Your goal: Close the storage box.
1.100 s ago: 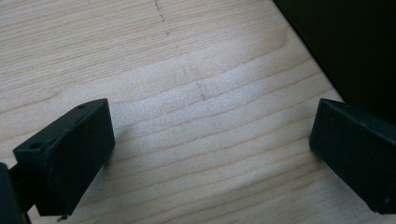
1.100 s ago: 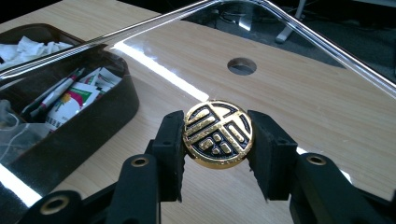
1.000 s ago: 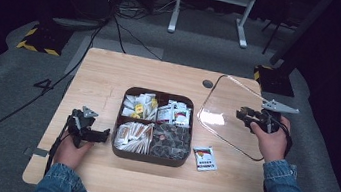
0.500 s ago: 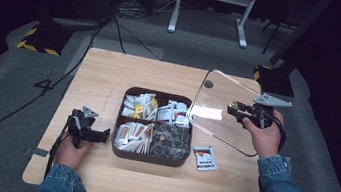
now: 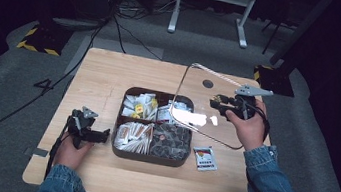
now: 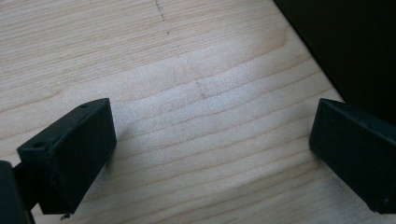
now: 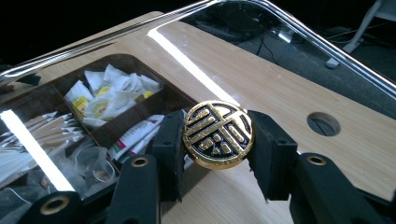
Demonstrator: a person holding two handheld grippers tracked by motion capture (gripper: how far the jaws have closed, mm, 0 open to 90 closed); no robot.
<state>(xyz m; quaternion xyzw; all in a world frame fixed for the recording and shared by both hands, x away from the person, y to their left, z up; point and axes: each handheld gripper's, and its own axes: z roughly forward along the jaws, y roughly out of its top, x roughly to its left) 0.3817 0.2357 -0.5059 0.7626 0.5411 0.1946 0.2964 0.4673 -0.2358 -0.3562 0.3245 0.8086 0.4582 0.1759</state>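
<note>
High view: wooden surface (image 5: 111,75) with a dark four-compartment tray (image 5: 154,125) at centre, holding packets and sachets too small to read. Right tongs (image 5: 216,102) hold a clear lid (image 5: 207,106) tilted up over the tray's right side; its glare hides part of the contents. A small packet (image 5: 205,157) lies just beside the tray. Left tongs (image 5: 102,135) rest near the tray's left wall.

Left gripper view: left tongs (image 6: 205,149) spread wide, nothing between them, bare wood below; dark tray edge cut off at top right.

Right gripper view: right tongs (image 7: 215,140) clamped on the lid's gold-and-black knob (image 7: 217,134); tray contents seen through the lid, partly washed out by reflections.
</note>
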